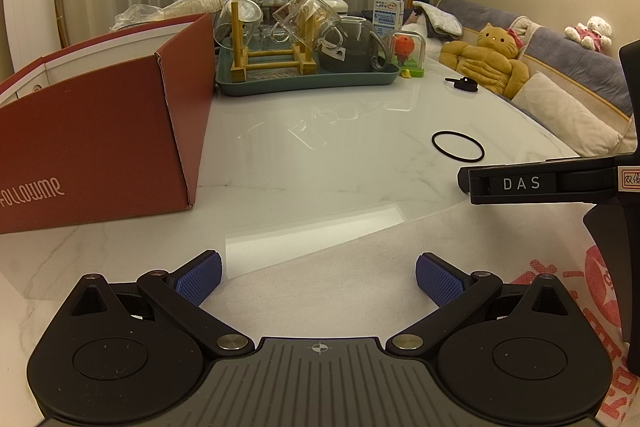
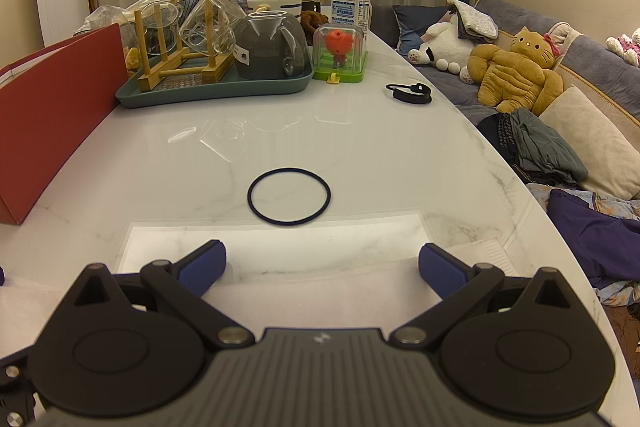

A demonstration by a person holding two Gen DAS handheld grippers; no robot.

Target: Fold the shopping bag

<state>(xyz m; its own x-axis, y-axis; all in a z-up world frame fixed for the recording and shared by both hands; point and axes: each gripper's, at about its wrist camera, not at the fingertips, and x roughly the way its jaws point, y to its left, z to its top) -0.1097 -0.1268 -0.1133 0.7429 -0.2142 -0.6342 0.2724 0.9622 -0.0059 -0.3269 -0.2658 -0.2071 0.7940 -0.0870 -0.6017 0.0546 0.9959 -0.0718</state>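
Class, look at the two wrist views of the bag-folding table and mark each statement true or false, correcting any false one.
1. Both grippers are open. True: the left gripper and the right gripper each have their fingers spread, holding nothing.
2. The black ring lies inside the green tray. False: it lies on the bare marble table, nearer the grippers than the tray.
3. The white shopping bag lies flat on the table under the left gripper. True.
4. The red box stands at the table's right edge. False: it is on the left side.
5. The milk carton has a straw. True.
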